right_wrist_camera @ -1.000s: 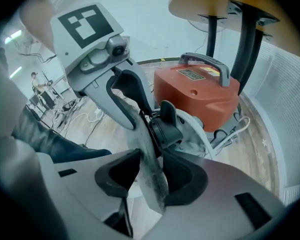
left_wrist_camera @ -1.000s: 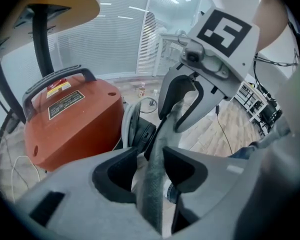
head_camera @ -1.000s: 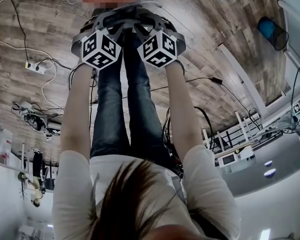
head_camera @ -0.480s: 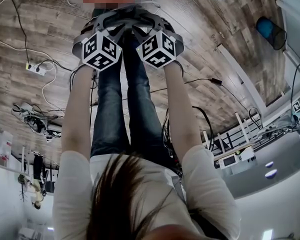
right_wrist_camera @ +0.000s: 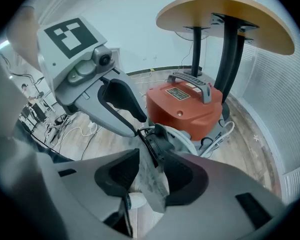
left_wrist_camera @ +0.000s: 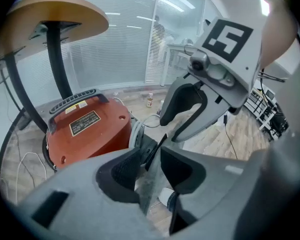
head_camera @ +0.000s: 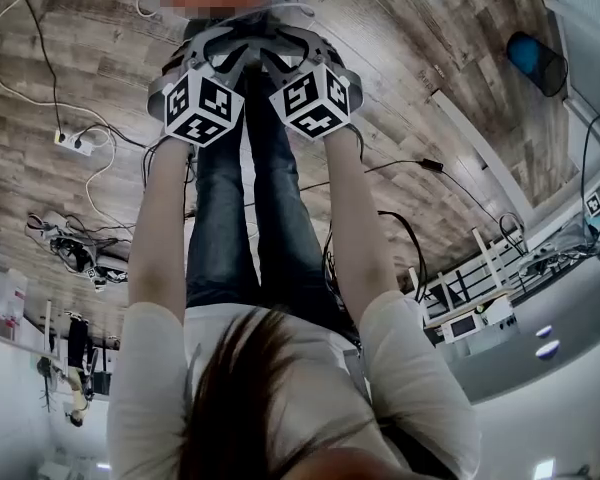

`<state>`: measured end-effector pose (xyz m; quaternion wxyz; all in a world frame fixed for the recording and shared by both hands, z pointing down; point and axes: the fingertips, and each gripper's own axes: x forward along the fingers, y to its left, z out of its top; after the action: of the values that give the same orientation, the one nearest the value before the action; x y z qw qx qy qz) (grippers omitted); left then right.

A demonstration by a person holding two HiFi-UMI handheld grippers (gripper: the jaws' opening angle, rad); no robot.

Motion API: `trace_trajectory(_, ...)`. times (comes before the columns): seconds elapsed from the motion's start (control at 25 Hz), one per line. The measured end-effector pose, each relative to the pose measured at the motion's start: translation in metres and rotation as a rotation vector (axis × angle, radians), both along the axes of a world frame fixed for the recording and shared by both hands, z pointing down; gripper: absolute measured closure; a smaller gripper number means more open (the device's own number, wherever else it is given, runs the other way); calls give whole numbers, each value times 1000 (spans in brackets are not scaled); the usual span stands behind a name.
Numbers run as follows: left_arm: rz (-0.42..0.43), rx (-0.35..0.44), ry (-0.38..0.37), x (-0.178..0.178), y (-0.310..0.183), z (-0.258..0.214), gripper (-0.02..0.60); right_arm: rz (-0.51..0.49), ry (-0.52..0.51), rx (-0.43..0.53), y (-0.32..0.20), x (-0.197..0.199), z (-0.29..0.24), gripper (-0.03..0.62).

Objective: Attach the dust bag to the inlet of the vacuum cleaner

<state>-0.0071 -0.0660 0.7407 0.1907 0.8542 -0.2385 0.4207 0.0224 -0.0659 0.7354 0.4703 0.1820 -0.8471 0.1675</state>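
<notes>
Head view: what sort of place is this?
Probably an office or lab room: a wood-plank floor, a round table on a black pedestal, blinds behind glass partitions, and a power strip with loose cables.

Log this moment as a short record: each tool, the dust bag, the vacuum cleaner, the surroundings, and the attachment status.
left tool: jaws have just been closing; pads on the dust bag
right tool: jaws have just been closing; also grips the dust bag
dust bag: grey, held between both tools, black collar toward the vacuum cleaner
vacuum cleaner: red body, on wood floor, beneath round table
attachment: cannot tell whether the collar is seated
</notes>
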Motion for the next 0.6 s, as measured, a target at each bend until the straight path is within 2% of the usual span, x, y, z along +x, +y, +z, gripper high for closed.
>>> trace_trajectory(0.24,-133,29,44,-6,-5,-19,504,105,-49,36,-6,2,-19,510)
trace_trajectory(0.36,-199,73,61,-12,-8,-33,554,124,-49,57,-6,2,-27,558)
trace_trajectory(0.44,-239,103,73,-15,-11,-43,563,134,-52,78,-8,2,-34,589)
trace_trajectory(0.6,-298,136,86,-19,-15,-61,565,173,-81,107,-14,1,-53,591)
